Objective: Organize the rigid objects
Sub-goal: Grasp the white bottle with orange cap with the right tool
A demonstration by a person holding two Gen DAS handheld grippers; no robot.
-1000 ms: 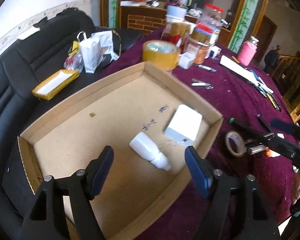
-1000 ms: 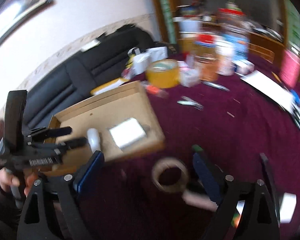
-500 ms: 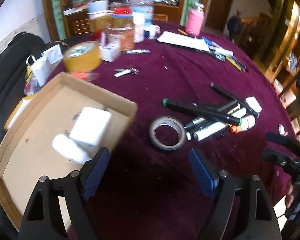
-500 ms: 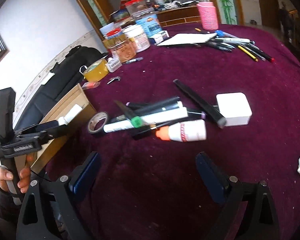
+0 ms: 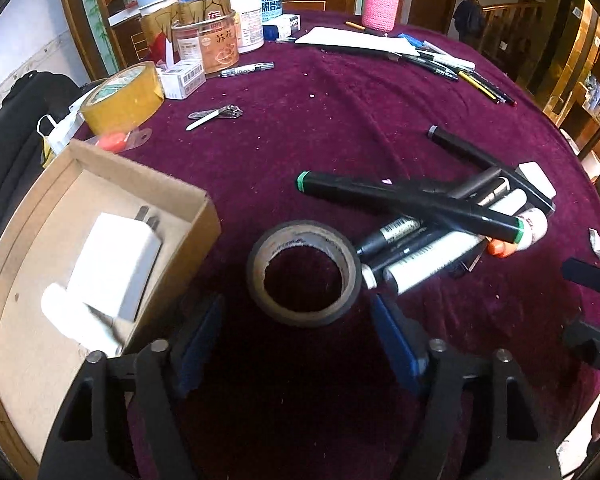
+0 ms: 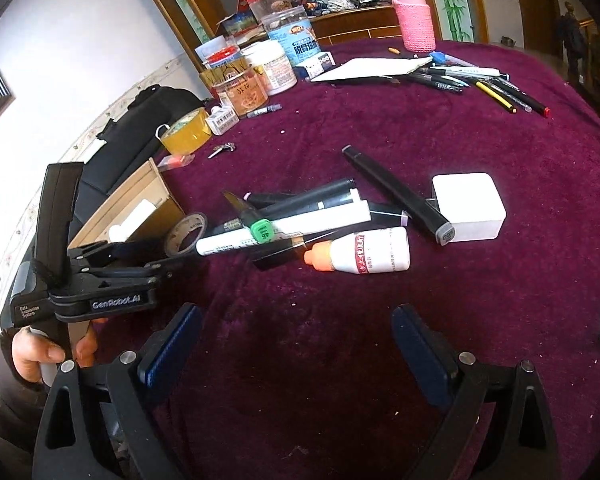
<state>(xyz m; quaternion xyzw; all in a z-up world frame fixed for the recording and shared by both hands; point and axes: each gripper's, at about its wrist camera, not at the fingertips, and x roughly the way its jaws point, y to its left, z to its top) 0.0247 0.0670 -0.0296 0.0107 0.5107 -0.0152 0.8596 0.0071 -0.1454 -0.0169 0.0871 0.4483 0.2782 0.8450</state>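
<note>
your left claw (image 5: 296,336) has swung off the cardboard tray (image 5: 204,216) over to the tape roll (image 5: 303,273), jaws just narrowed but still wide and empty. roll lies flat, dead ahead between the pads, tray on its left, marker pile (image 5: 440,224) touching its right. right claw (image 6: 296,344) wide, empty, farther off.

The maroon velvet-covered table (image 5: 332,128) is viewed steeply downward, close, from the left wrist; from the right wrist it is viewed more obliquely. The dark grey tape ring (image 5: 304,272) (image 6: 186,234) is shared by both.
</note>
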